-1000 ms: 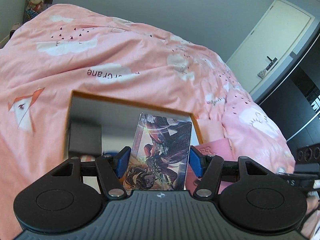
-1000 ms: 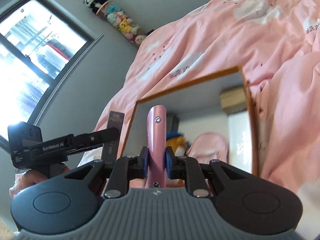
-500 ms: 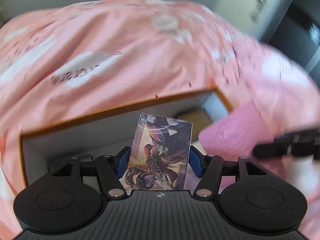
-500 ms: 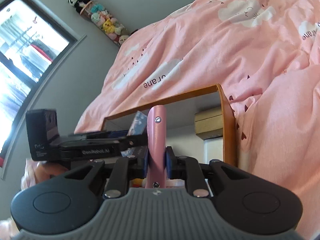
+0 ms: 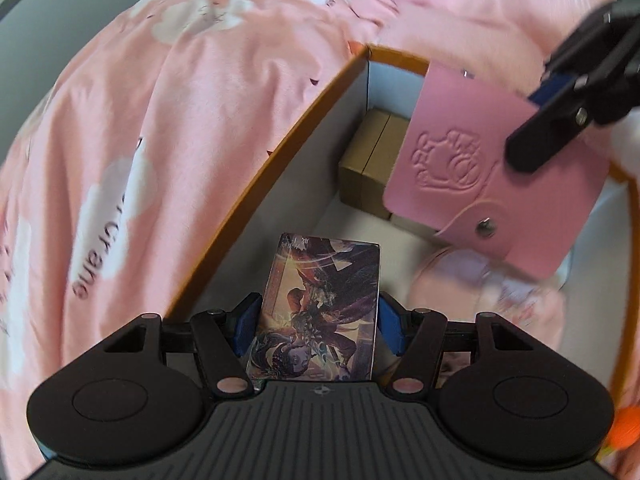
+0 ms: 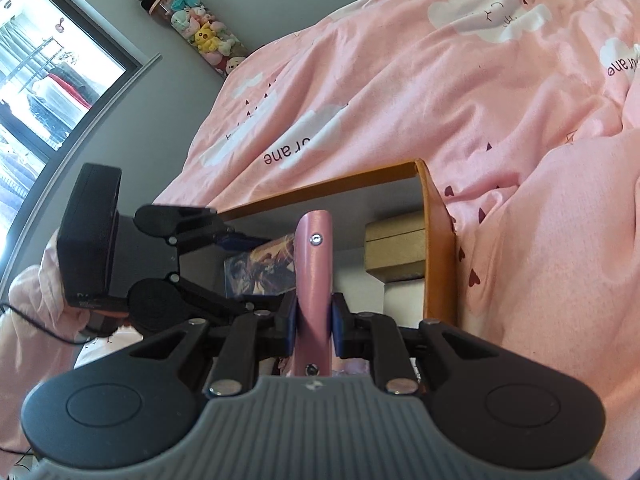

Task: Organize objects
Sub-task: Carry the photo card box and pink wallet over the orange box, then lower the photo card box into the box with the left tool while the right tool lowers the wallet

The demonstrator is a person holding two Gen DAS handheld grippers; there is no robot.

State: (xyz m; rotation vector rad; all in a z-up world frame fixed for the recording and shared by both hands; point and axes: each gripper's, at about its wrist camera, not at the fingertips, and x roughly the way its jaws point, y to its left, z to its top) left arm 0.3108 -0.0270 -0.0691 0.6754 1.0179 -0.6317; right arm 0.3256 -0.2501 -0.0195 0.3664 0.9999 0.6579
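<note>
My left gripper (image 5: 318, 322) is shut on an illustrated fantasy card (image 5: 324, 280), its blue pads pressing both long edges. It points steeply down into an orange-rimmed box (image 5: 280, 152) with white walls. My right gripper (image 5: 538, 120) is shut on a pink snap wallet (image 5: 480, 172) embossed with a bear, hanging over the box's far right part. In the right wrist view the right gripper (image 6: 314, 328) clamps the wallet (image 6: 314, 264) edge-on. The left gripper (image 6: 244, 270) and its card (image 6: 268, 268) sit just left of the wallet, above the box rim (image 6: 436, 240).
The box lies on pink cloud-print bedding (image 5: 160, 120). Inside it are a brown cardboard box (image 5: 372, 168) in the far corner and a soft pink item (image 5: 460, 292) under the wallet. A window (image 6: 40, 80) and a stack of plush toys (image 6: 192, 28) stand behind the bed.
The left gripper has rolled and dropped so the card now hangs over the box's inside. The right gripper has lowered with the wallet, and the two grippers have come closer together.
</note>
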